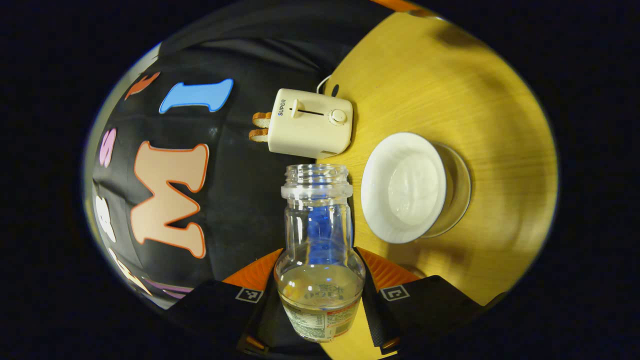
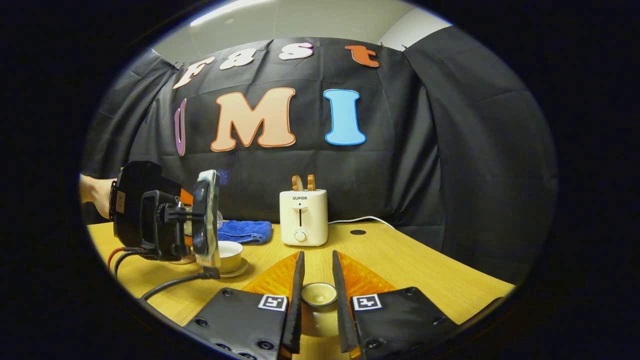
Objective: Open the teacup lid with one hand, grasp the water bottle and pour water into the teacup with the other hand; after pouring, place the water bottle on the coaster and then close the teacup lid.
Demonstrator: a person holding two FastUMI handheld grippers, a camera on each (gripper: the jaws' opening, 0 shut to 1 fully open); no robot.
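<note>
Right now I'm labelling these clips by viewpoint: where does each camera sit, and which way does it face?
Left gripper view: rides the left gripper, rolled sideways, looking along the held, tilted water bottle toward the teacup and toaster.
Right gripper view: rides the right gripper, held low and level over the table, gripping the teacup lid; a hand shows far left.
Shared: toaster, teacup, table.
</note>
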